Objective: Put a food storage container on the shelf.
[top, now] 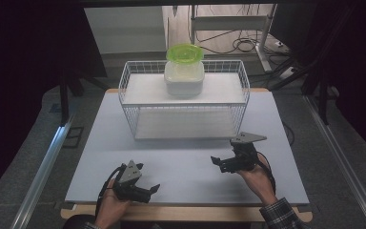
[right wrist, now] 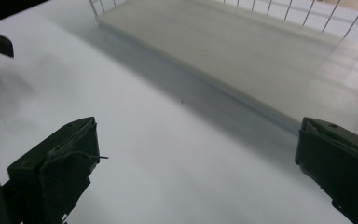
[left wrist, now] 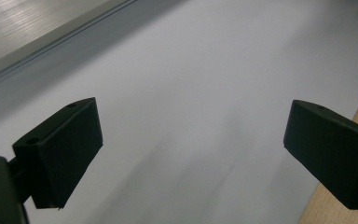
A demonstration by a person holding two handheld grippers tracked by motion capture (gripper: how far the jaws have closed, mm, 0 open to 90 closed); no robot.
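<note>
At the counter's (top: 186, 162) near edge we find the left hand-held gripper (top: 148, 190) and right hand-held gripper (top: 219, 163), both with jaws apart and empty. The tub (top: 184, 78), green lid (top: 185, 53) on, sits on the rack's (top: 134, 78) top shelf, well beyond both.

Lab test bay: white-topped wooden table (top: 181, 167) between aluminium frame rails (top: 40, 174), black curtains (top: 24, 47), loose floor cables (top: 240, 45), grey metal stand (top: 228, 24) behind.
</note>
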